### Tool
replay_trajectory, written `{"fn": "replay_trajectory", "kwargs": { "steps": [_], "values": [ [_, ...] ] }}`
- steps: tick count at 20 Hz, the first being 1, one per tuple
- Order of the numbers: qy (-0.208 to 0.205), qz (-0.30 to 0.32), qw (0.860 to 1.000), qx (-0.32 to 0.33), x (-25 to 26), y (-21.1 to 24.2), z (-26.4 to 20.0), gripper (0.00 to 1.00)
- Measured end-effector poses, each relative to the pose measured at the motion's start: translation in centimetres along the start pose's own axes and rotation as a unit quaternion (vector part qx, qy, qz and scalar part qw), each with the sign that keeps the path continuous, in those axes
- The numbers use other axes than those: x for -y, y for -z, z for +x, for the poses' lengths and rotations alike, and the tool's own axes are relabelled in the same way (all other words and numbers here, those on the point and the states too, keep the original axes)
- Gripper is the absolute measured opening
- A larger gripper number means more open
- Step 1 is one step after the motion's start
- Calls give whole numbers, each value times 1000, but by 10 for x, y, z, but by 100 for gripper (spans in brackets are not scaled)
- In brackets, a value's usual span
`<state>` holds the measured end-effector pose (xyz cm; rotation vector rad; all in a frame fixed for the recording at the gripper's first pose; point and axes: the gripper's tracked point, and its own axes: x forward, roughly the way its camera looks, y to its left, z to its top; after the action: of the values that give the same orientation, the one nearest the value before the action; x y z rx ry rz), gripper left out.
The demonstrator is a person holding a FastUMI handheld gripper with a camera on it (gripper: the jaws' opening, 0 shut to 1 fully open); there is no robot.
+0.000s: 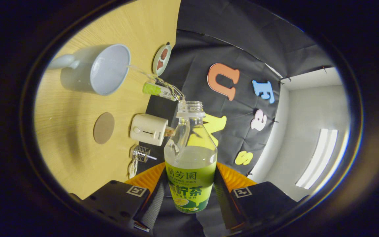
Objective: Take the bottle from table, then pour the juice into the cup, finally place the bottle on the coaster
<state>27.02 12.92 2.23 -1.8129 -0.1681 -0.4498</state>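
While we're tipped sideways over the table, this is what we've got:

Gripper (189,194): clamped on the bottle, a finger pressing each side of the label.
Bottle (191,158): clear plastic, uncapped, threaded neck, glossy green-and-yellow wrap; we see pale juice inside.
Stream (153,79): a thin, glassy thread running from the mouth to the cup's rim.
Cup (94,70): smooth pale mug with a handle, wide round opening.
Coaster (104,128): flat brown disc on the light wood-grain table (67,144), near the cup.
Extras: boxy cream gadget (148,129), a small wire piece (140,154), a little round dish (161,60).
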Motion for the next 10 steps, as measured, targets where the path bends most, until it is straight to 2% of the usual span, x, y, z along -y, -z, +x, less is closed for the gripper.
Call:
{"fn": "replay_trajectory", "kwargs": {
  "steps": [10],
  "values": [
    [9,-24,1000,1,4,3,0,80]
  ]
}}
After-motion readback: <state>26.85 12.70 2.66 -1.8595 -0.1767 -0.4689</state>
